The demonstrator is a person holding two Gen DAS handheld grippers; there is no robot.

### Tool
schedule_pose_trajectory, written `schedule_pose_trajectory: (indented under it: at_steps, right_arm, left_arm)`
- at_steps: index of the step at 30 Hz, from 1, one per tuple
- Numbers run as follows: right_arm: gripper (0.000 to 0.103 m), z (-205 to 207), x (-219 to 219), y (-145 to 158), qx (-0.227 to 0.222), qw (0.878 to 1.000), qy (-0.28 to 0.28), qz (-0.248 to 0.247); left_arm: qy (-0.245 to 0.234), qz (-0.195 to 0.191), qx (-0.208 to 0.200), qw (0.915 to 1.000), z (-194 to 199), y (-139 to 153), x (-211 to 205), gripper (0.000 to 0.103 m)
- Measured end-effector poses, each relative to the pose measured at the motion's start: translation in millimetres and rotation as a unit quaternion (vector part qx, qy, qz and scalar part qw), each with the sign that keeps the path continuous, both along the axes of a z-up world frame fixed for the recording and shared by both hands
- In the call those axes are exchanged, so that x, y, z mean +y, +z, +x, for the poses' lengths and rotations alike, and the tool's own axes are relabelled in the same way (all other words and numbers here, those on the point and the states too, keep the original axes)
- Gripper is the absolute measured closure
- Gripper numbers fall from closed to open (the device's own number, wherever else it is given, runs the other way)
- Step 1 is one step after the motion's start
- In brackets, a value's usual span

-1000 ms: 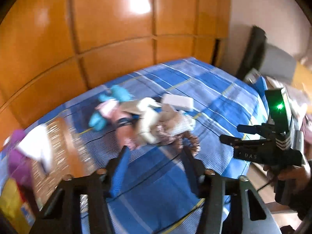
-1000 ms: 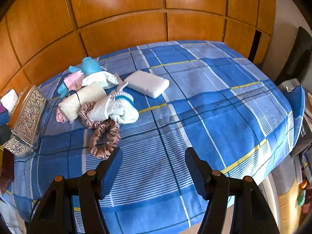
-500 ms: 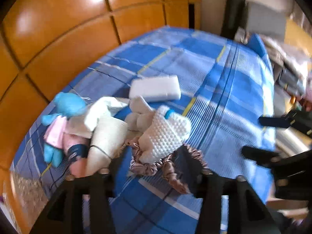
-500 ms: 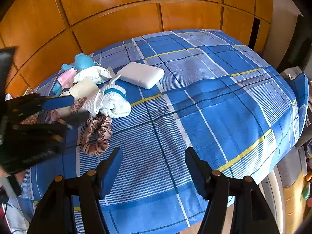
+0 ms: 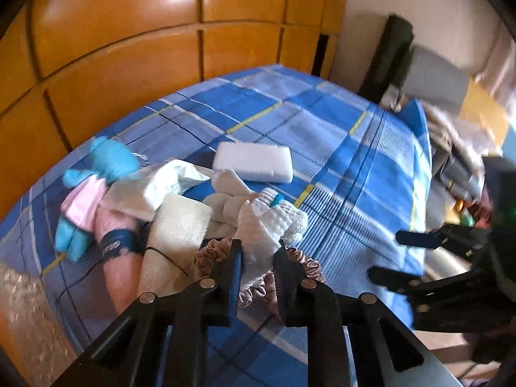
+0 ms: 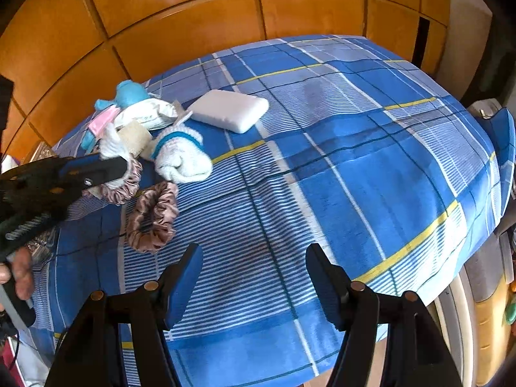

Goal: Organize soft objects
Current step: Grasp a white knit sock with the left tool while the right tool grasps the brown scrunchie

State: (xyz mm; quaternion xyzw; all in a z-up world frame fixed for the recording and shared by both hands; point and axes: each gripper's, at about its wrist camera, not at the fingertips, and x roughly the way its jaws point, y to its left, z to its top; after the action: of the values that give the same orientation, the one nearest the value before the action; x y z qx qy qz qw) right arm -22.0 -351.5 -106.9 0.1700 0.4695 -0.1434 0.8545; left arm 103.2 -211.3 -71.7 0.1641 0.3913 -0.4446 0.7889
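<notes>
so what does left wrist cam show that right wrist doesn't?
Left wrist only: the left claw pinching a white knit cloth from close up, and the pink roll with a dark band.

Right wrist only: the right claw open over bare bedspread, and a brown scrunchie lying clear of the pile.

Both: the white foam block, the blue plush toy, the wood panel wall.
</notes>
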Motion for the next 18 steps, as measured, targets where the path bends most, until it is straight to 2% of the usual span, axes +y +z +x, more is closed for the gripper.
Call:
schedule_pose_trajectory:
  at_steps: [4, 7, 11, 15, 16, 18]
  right_arm:
    - [0.036, 11, 14, -1, -0.003, 0.999, 0.027, 0.016]
    - [0.026, 29, 32, 0, -0.008, 0.998, 0.059, 0.004]
    - [0.024, 56, 49, -3, -0.002, 0.997, 0.078, 0.003]
    - [0.025, 77, 64, -11, 0.018, 0.995, 0.093, -0.038]
    - [0.025, 81, 67, -15, 0.029, 0.994, 0.096, -0.044]
    - [0.039, 83, 70, -21, 0.041, 0.993, 0.094, -0.055]
  left_arm:
    - [0.022, -0.019, 0.009, 0.9995, -4, 9, 20, 0.085]
    - [0.030, -0.020, 0.011, 0.9993, -5, 10, 26, 0.085]
    - [0.049, -0.024, 0.015, 0.9984, 4, 17, 30, 0.085]
    - [0.087, -0.041, 0.017, 0.9952, 26, 40, 37, 0.085]
    - [0.101, -0.045, 0.015, 0.9938, 34, 47, 39, 0.085]
    - [0.124, -0.049, 0.010, 0.9910, 48, 62, 47, 0.085]
